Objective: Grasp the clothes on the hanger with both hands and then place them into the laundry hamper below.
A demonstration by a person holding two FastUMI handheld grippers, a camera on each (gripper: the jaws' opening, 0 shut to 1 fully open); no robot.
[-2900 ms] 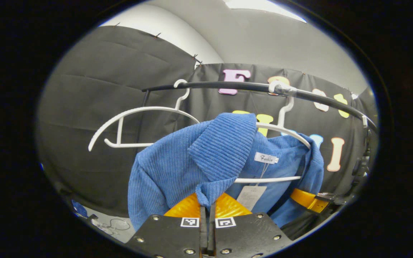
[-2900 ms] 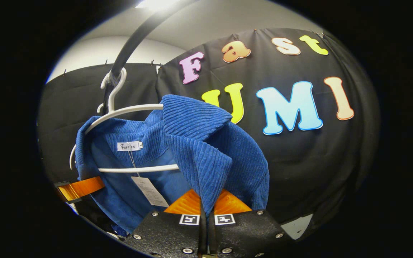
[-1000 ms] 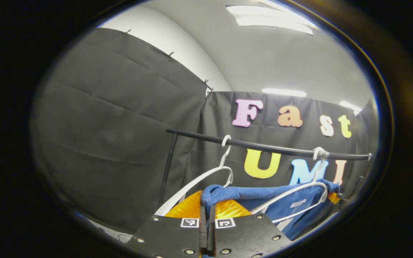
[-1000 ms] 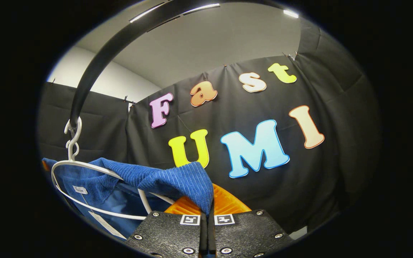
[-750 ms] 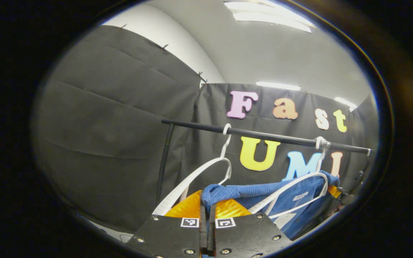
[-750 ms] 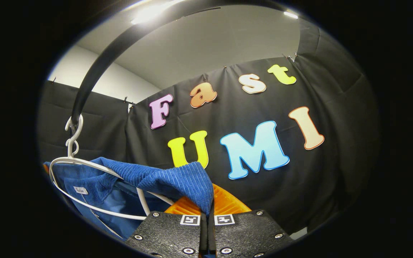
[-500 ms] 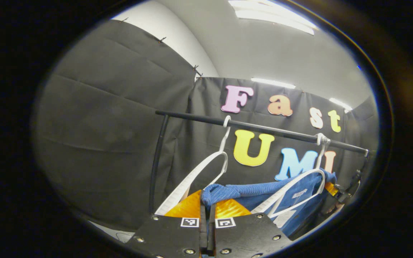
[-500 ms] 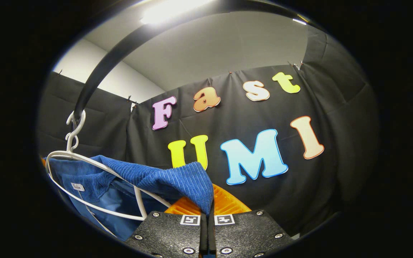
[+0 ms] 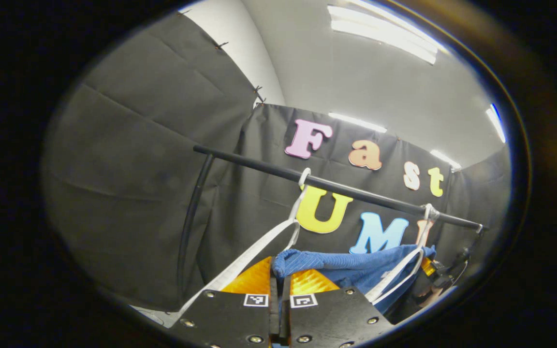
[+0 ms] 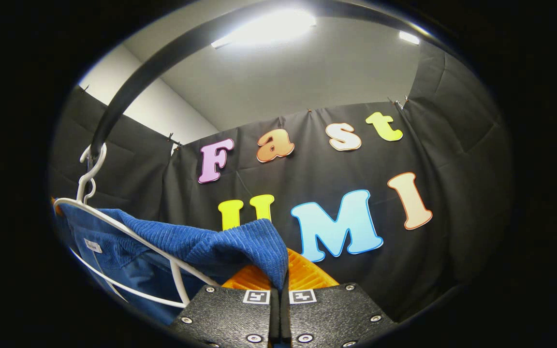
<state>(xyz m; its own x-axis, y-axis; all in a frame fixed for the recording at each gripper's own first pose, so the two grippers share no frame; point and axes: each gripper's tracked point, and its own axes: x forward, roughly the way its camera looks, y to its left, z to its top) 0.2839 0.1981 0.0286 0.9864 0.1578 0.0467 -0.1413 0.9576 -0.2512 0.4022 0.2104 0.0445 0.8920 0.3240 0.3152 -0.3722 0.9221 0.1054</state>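
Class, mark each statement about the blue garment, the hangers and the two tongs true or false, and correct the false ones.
1. The left tongs are shut on the blue garment. True.
2. The right tongs hang open, clear of the cloth. False: they are shut on a fold of the garment.
3. Two white hangers hook over the black rail. True: a bare hanger and the garment's hanger.
4. The garment is red. False: it is blue.
5. The garment's hanger has come off the rail. False: its hook is on the rail.

black cloth wall (image 9: 128, 159), ceiling lights (image 10: 264, 26)
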